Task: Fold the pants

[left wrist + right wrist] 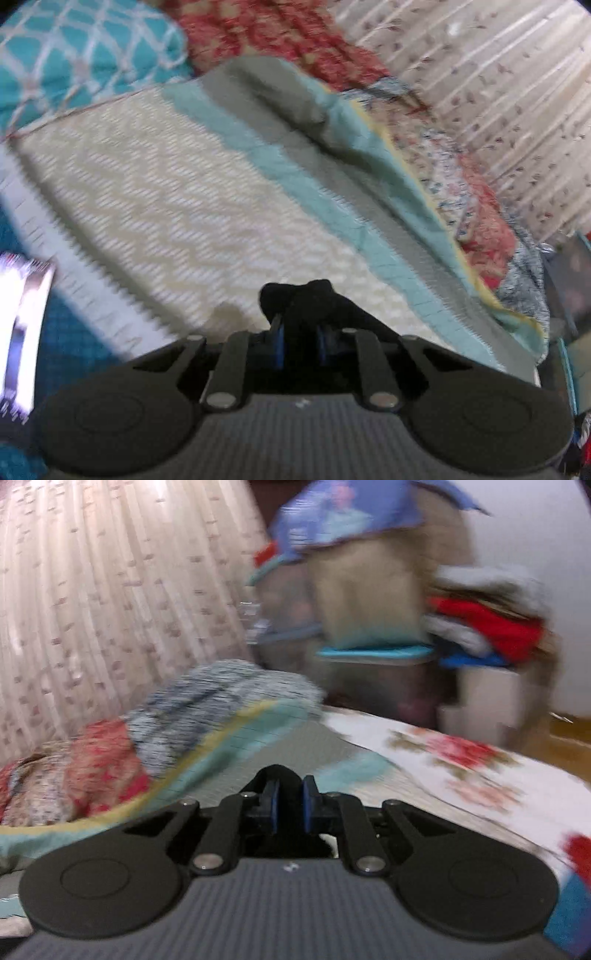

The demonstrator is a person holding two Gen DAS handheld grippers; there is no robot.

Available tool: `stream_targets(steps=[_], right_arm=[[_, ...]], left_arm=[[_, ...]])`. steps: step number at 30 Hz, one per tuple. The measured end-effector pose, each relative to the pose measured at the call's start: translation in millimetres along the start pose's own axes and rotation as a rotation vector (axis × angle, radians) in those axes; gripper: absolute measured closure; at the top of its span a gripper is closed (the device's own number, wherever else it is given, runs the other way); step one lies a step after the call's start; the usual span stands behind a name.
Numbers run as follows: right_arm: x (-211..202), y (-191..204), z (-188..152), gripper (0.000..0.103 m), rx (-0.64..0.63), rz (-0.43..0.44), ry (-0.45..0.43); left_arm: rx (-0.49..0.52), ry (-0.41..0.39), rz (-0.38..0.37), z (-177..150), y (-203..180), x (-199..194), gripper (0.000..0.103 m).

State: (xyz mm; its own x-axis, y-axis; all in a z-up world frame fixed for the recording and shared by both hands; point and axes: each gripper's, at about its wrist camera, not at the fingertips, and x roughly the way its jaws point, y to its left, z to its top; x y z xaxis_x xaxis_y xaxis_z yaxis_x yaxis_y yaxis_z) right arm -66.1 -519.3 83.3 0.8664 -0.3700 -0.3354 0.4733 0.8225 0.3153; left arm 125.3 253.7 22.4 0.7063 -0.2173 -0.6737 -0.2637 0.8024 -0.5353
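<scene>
The pants are black; only bunched bits of them show. In the left wrist view my left gripper point(300, 334) is shut on a wad of the black pants point(306, 295), held above a cream quilt point(166, 192). In the right wrist view my right gripper point(290, 805) is shut on a fold of the black pants point(277, 773), above the grey and teal quilt border point(280, 738). The rest of the pants is hidden below the grippers. Both views are blurred by motion.
A teal patterned pillow point(74, 55) and a red floral blanket point(266, 29) lie at the back. A curtain point(110, 590) hangs behind. Stacked bins with clothes point(480, 627) stand past the bed, and a floral sheet point(461, 768) lies at the right.
</scene>
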Motion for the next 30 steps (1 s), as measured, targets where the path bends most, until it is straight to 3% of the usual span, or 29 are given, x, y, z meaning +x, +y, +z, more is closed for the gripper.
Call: stream_targets(steps=[3, 4, 6, 9, 12, 17, 20, 23, 25, 26, 30], right_arm=[[-13, -44, -38, 0.056, 0.056, -0.138, 0.103], [-16, -56, -51, 0.055, 0.074, -0.211, 0.143], [-28, -79, -69, 0.054, 0.145, -0.277, 0.187], [-45, -91, -80, 0.055, 0.251, -0.337, 0.164], [-46, -74, -68, 0.055, 0.217, -0.289, 0.157], [-24, -5, -52, 0.053, -0.069, -0.157, 0.185], [3, 9, -55, 0.049, -0.118, -0.137, 0.288], [33, 2, -65, 0.05, -0.077, -0.197, 0.45], [33, -6, -76, 0.065, -0.035, -0.181, 0.513], [28, -5, -80, 0.082, -0.058, -0.162, 0.513], [9, 5, -66, 0.09, -0.12, -0.123, 0.422]], left_arm=[[-0.041, 0.045, 0.02, -14, 18, 2, 0.089], [-0.044, 0.049, 0.024, -16, 20, 1, 0.089], [-0.053, 0.053, 0.014, -19, 24, -4, 0.089], [-0.039, 0.044, 0.008, -18, 25, -13, 0.089], [-0.027, 0.031, -0.005, -16, 21, -18, 0.089], [-0.025, 0.026, 0.002, -18, 16, -20, 0.088], [-0.03, 0.028, 0.0, -17, 18, -20, 0.088], [-0.029, 0.031, -0.005, -16, 18, -22, 0.088], [-0.025, 0.029, -0.01, -16, 18, -24, 0.088], [-0.026, 0.029, -0.012, -16, 19, -24, 0.088], [-0.027, 0.023, -0.017, -12, 16, -21, 0.088]])
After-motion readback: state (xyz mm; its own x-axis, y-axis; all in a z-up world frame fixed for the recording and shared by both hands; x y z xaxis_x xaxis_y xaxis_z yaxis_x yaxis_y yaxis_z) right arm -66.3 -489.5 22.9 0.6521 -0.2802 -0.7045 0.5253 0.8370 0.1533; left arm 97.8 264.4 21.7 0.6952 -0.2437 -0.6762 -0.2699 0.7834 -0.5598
